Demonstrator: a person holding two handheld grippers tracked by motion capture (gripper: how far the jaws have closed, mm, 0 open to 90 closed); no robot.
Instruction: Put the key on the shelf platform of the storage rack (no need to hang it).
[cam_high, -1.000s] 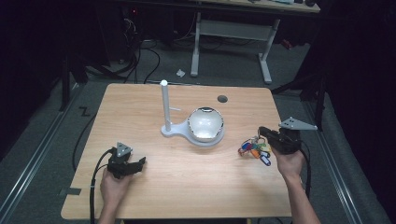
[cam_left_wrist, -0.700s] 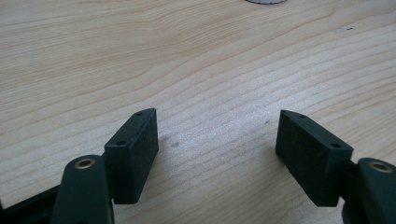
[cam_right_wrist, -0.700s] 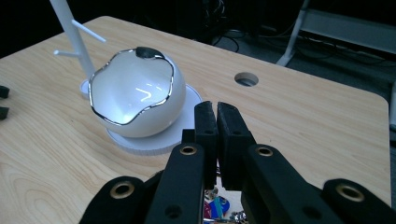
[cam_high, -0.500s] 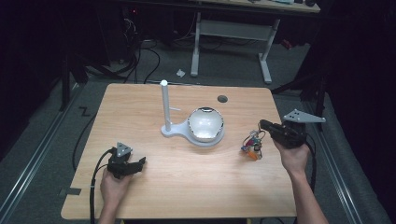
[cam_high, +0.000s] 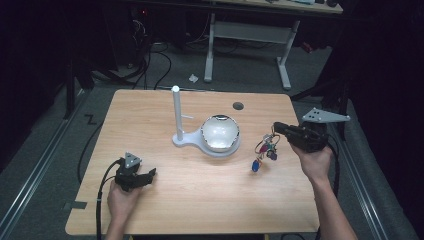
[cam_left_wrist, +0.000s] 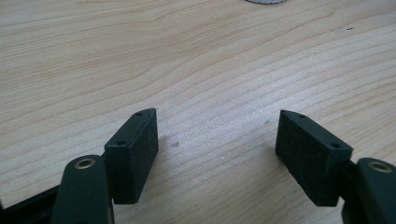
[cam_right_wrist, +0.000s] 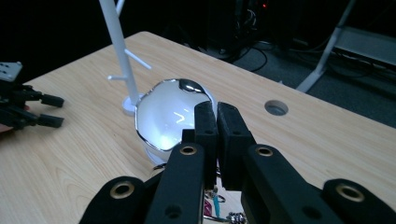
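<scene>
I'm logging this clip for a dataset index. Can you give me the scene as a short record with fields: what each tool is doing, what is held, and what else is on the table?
right tool: shut on the bunch of keys, which hangs clear above the table
left tool: open, nothing between its jaws, low over the table
stand: white stand with an upright post and side pegs, near the table's middle
bowl: shiny white bowl on the stand's base
table hole: round hole near the far edge
</scene>
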